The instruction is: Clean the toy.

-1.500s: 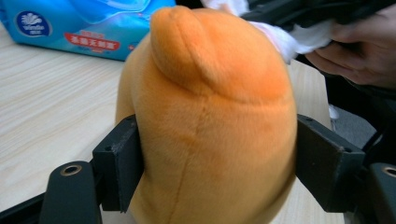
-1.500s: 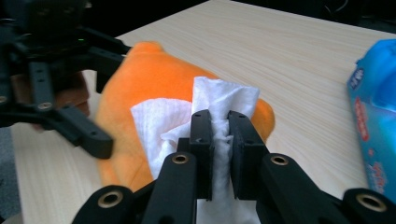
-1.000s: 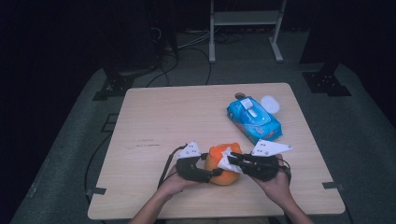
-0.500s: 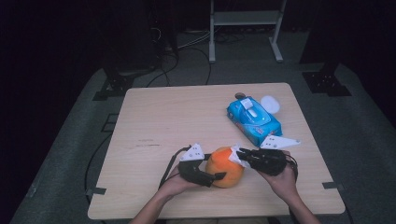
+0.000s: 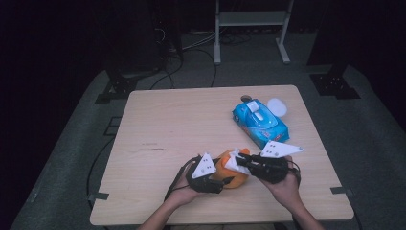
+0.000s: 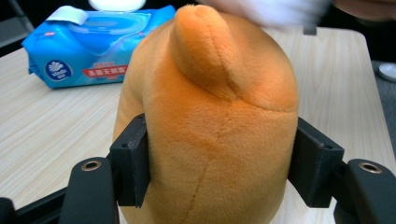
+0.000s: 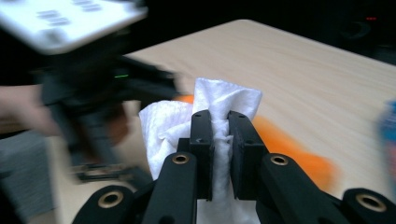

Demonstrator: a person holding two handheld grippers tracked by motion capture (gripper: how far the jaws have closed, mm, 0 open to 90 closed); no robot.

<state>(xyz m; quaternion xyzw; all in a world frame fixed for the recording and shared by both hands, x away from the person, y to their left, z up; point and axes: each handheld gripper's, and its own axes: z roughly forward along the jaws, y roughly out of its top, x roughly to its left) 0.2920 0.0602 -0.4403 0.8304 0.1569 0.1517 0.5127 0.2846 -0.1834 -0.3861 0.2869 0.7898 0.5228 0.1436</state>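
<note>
Near the counter's (image 5: 158, 120) front edge, our left gripper's (image 6: 219, 163) fingers, just closing, clamp the orange plush toy (image 6: 210, 116) while our right gripper's (image 7: 219, 140) fingers pinch a white wipe (image 7: 224, 105); hard wiping could twist the toy loose.

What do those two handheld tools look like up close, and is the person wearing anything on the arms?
Each tool is matt black. The left gripper and right gripper each carry a pale grey three-cornered plate on top, and a dark cable trails from each. Their jaws are two blocky black fingers on arms with brass-coloured rivets. The forearms are bare, with no sleeves or gloves.
</note>
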